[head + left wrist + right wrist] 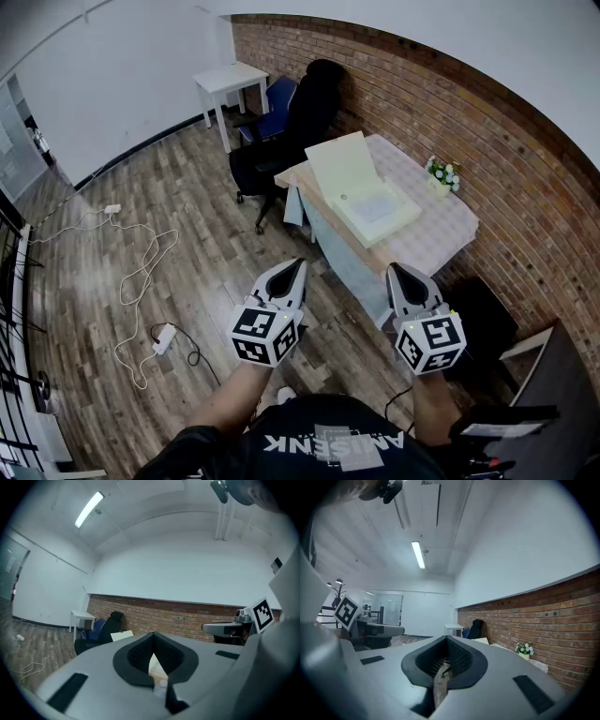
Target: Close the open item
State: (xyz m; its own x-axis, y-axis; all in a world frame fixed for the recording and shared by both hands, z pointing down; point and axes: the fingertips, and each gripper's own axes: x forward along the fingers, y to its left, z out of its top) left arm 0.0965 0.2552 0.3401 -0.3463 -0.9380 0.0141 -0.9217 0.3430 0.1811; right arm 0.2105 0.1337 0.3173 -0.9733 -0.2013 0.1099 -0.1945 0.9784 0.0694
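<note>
Both grippers hang low in the head view, well apart from the counter (452, 236). I read the left gripper (298, 266) and right gripper (397, 271) as fully closed, nothing between the jaws of either. Open cream box (380, 211), lid (342, 165) standing up, lies on the counter at upper centre of frame, near a small flowerpot (441, 175) by the brick wall (487, 122).
</note>
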